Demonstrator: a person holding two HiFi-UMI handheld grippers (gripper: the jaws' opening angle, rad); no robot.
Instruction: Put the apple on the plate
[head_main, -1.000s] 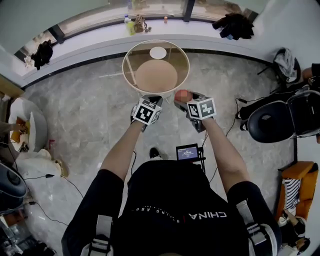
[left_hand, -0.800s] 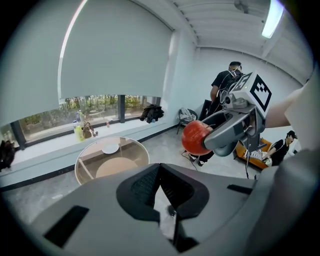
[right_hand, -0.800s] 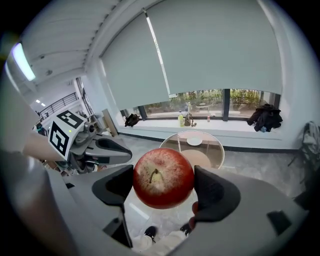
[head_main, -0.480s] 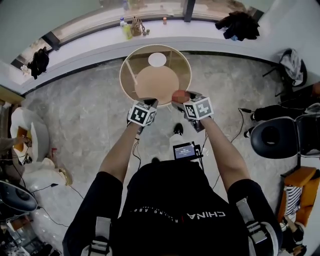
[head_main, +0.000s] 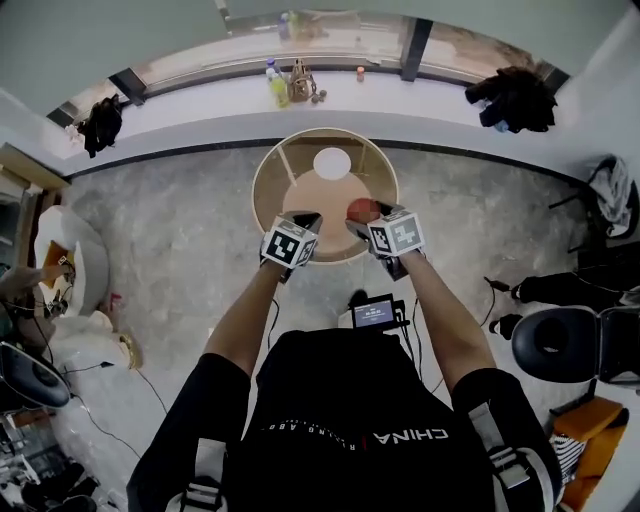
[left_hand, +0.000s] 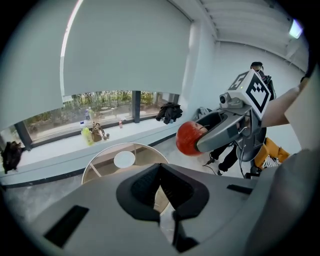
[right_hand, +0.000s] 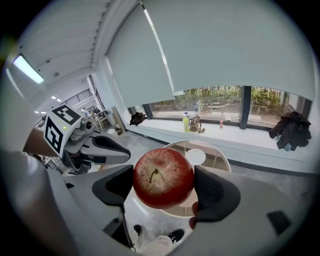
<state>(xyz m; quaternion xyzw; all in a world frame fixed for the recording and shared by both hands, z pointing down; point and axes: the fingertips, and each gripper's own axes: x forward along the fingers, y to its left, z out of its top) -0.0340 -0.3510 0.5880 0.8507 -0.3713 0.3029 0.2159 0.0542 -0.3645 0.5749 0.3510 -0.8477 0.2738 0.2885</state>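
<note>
My right gripper (head_main: 361, 213) is shut on a red apple (head_main: 362, 209), held over the near right part of a round glass table (head_main: 262, 180). In the right gripper view the apple (right_hand: 162, 177) fills the gap between both pads, stem facing the camera. A small white plate (head_main: 332, 163) lies on the far half of the table, ahead of the apple; it also shows as the plate (right_hand: 195, 156) and the plate (left_hand: 124, 160). My left gripper (head_main: 304, 220) hovers over the table's near edge, shut and empty. From its camera the apple (left_hand: 189, 138) hangs up to the right.
A long windowsill behind the table carries bottles (head_main: 272, 80) and a small bag (head_main: 300, 84). Dark clothing (head_main: 515, 95) lies on the sill at right. A black chair (head_main: 565, 345) stands at right, clutter (head_main: 60, 270) at left. A small screen (head_main: 373, 312) hangs at the person's waist.
The person has stepped toward the table. Both grippers, before short of or at its near rim, are now over the tabletop. The apple stays gripped in the right one.
</note>
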